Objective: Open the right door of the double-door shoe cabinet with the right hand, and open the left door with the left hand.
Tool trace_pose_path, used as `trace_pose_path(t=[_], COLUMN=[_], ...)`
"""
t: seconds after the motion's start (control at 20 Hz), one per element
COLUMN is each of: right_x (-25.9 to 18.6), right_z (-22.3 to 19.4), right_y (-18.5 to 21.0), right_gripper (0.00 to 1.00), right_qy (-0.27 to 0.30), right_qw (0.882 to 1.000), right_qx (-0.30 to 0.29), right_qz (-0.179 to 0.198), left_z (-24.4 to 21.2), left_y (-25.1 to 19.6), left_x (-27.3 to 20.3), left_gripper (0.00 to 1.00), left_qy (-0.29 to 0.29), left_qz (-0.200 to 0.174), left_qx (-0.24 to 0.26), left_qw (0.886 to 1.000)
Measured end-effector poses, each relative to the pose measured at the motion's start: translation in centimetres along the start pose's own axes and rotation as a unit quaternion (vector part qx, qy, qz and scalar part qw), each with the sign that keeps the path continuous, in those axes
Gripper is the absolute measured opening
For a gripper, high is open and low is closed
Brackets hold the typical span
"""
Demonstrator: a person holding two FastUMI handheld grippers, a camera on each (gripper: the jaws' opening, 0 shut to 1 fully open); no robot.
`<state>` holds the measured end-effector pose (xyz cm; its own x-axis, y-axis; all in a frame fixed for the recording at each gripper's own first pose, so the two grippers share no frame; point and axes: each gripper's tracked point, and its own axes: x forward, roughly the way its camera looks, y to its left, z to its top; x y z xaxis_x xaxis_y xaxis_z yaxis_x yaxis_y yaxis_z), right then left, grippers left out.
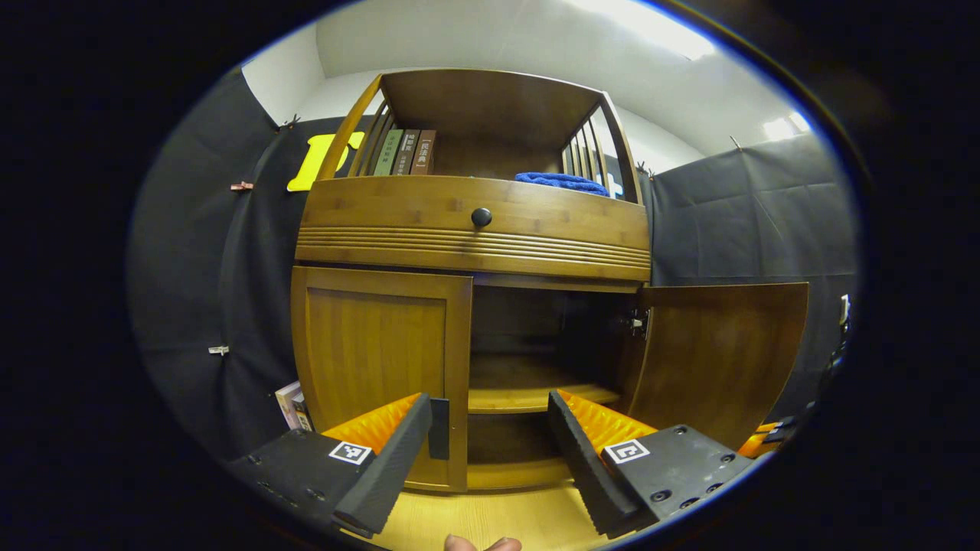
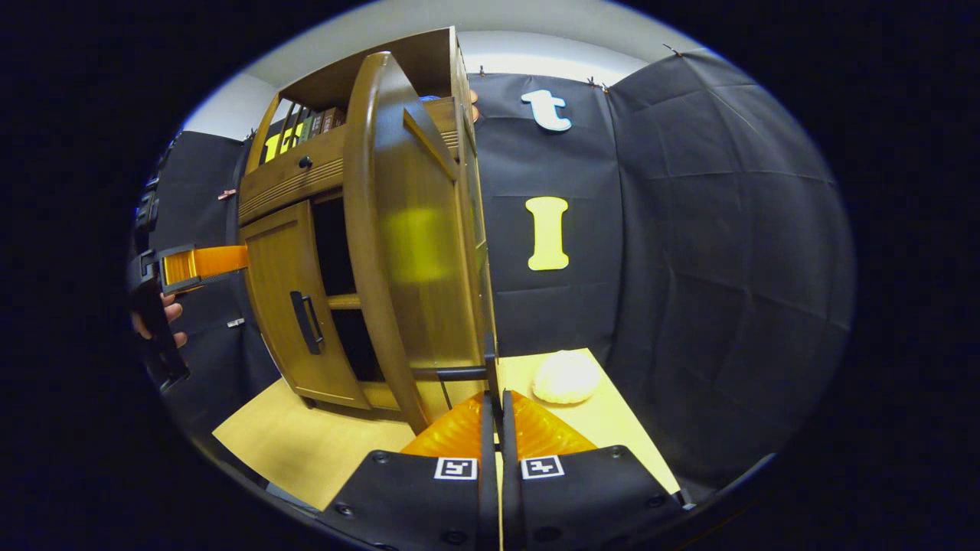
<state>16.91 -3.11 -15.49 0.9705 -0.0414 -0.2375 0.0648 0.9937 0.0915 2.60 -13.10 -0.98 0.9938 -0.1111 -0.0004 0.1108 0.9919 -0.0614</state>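
Straight ahead in the left gripper view stands the shoe cabinet (image 1: pixel 475 229), upright on a pale wooden floor (image 1: pixel 490 516), its long axis vertical and its front turned toward the camera. Its right door (image 1: pixel 720 352) is swung wide open, hinged on the right side of the opening and angled outward, so the dark interior and a shelf (image 1: pixel 536 394) show. The left door (image 1: pixel 379 367) is flush shut, its tall panel vertical, with a dark vertical handle (image 1: pixel 439 428) near its inner edge. The left gripper (image 1: pixel 490 436) is spread wide; its left finger lies just in front of that handle and the right finger before the open compartment, nothing between them. Above the doors is a drawer with a round dark knob (image 1: pixel 481 217), and the top shelf holds books (image 1: pixel 406 151) and a blue cloth (image 1: pixel 563 182). In the right gripper view the right gripper (image 2: pixel 495 417) is closed, its fingers together at the open door's handle (image 2: pixel 459 373) by the door's lower edge; whether both press on the handle cannot be told. The open door (image 2: pixel 406 245) faces that camera edge-on. A pale round object (image 2: pixel 565 376) lies on the floor beside it, well apart from the left gripper (image 2: pixel 203 264), held by a hand (image 2: pixel 164 317).
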Motion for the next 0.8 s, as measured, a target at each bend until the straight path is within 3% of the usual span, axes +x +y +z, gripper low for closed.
trace_pose_path(t=[0.35,0.4,0.6,0.75,0.8], right_x=[0.0,-0.3,-0.5,-1.1,-1.4], right_z=[0.8,1.3,2.5,2.7,3.0], right_y=[-0.5,-0.8,-3.3,-3.2,-3.3], right_gripper=[0.07,0.12,0.58,0.94,0.93], right_qy=[-0.020,-0.026,-0.055,-0.064,-0.071], right_qw=[1.000,1.000,0.996,0.995,0.993], right_qx=[0.004,-0.005,-0.034,-0.012,-0.007], right_qz=[-0.014,-0.017,-0.058,-0.078,-0.089], left_z=[-2.2,-2.7,-5.1,-7.1,-7.9], left_y=[1.5,1.7,3.2,4.4,4.6], left_x=[3.4,4.0,6.6,8.5,9.1], left_gripper=[0.95,0.93,0.95,0.95,0.93], left_qy=[0.012,0.013,0.029,0.043,0.047], left_qz=[0.018,0.023,0.030,0.033,0.035], left_qx=[0.012,0.012,0.004,-0.003,-0.002], left_qw=[1.000,1.000,0.999,0.999,0.998])
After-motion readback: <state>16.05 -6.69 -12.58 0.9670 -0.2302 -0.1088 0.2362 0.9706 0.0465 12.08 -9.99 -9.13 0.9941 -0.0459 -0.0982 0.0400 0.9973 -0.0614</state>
